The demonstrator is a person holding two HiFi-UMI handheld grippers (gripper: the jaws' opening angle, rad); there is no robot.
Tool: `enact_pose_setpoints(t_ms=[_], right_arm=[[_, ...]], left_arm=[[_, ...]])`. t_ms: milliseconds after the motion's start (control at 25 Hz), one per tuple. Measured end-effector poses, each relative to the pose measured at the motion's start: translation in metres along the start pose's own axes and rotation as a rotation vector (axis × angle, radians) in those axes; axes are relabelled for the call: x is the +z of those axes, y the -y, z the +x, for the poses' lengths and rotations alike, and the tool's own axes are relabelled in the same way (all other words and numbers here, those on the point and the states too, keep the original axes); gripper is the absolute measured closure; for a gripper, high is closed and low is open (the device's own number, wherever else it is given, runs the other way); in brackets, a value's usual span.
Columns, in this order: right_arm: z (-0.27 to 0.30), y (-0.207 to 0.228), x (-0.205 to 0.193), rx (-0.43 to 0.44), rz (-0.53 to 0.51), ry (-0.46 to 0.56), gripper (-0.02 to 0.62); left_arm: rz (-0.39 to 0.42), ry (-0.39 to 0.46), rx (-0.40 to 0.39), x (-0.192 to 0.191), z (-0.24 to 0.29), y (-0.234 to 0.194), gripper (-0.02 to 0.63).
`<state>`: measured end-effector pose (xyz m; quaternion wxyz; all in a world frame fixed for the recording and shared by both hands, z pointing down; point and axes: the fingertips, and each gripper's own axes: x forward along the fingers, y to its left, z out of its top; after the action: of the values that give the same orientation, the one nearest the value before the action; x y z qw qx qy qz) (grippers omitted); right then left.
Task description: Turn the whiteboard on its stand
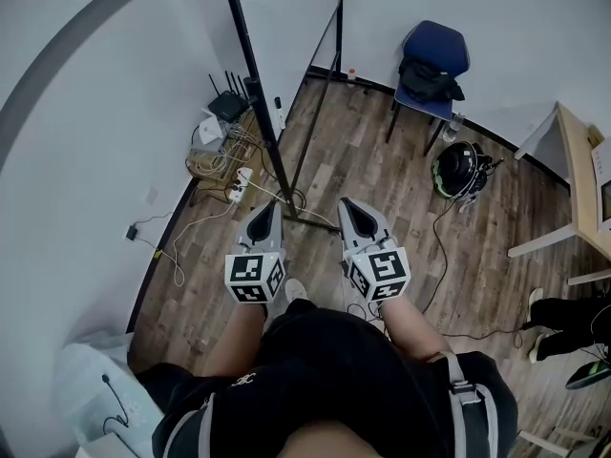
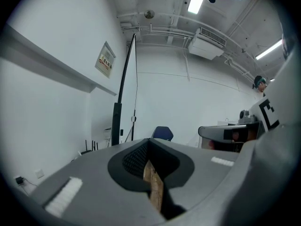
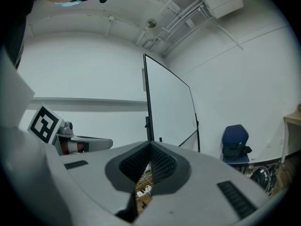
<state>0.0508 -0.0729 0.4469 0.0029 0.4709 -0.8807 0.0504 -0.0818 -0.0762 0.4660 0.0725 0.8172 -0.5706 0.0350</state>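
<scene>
Two grippers are held out level over the wood floor [image 1: 401, 189], side by side, and neither touches anything.

Far left, by the wall: a router [image 1: 227, 106], a tangle of cables and a power strip [image 1: 239, 181].

Left gripper [image 1: 271, 206]: jaws closed tip to tip, empty. Only a thin slit behind the tips shows floor.

Whiteboard [image 1: 291, 17]: upright on its stand, just ahead of the grippers and apart from both. Its thick black upright [image 1: 256, 84] runs down to a foot bar [image 1: 310, 219] on the floor, which lies between the two gripper tips in the head view. The left gripper view sees the board nearly edge-on. The right gripper view sees its white face at an angle, with a black frame round it.

Right gripper [image 1: 346, 201]: jaws likewise together, nothing held.

Further right: a blue chair [image 1: 434, 46] against the wall with a dark bag [image 1: 430, 81] on the seat. A black helmet-like object [image 1: 458, 167] sits on the floor. A pale wooden surface [image 1: 578, 179] shows at the right edge.
</scene>
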Motion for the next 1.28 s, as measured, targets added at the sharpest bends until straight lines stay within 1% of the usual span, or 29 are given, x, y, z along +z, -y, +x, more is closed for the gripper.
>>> enact_pose_setpoints(t_ms=[200,320,440,560,680,840,960,1080,1200,1280], right_arm=[[0.056,-0.001,0.007,0.000,-0.016,-0.009,0.591],[0.092,-0.002,0.010,0.000,-0.027,-0.012,0.591],[0.121,0.003,0.014,-0.004,-0.015,-0.012,0.591],[0.136,0.012,0.015,-0.005,-0.006,-0.021,0.591],[0.139,0.033,0.012,-0.002,-0.003,-0.043,0.591],[0.148,0.068,0.007,0.004,-0.015,-0.072,0.591],[0.154,0.086,0.018,0.012,-0.057,-0.051,0.591],[0.161,0.099,0.022,0.021,-0.035,-0.035,0.591],[0.164,0.107,0.015,0.032,-0.019,-0.046,0.591],[0.166,0.105,0.011,0.047,-0.014,-0.055,0.591]], left_arm=[[-0.012,0.015,0.011,0.013,0.031,-0.045,0.600],[0.000,0.018,0.024,0.015,0.050,-0.071,0.600],[0.004,0.017,0.021,0.016,0.071,-0.089,0.600],[-0.023,0.006,0.033,0.015,0.092,-0.103,0.600],[-0.036,-0.004,0.058,0.014,0.113,-0.105,0.600],[-0.027,-0.026,0.125,0.015,0.136,-0.106,0.598],[-0.003,-0.028,0.159,0.018,0.146,-0.105,0.600],[0.002,-0.023,0.192,0.021,0.156,-0.107,0.600],[0.005,0.009,0.206,0.028,0.159,-0.108,0.600],[-0.003,0.006,0.208,0.027,0.161,-0.113,0.600]])
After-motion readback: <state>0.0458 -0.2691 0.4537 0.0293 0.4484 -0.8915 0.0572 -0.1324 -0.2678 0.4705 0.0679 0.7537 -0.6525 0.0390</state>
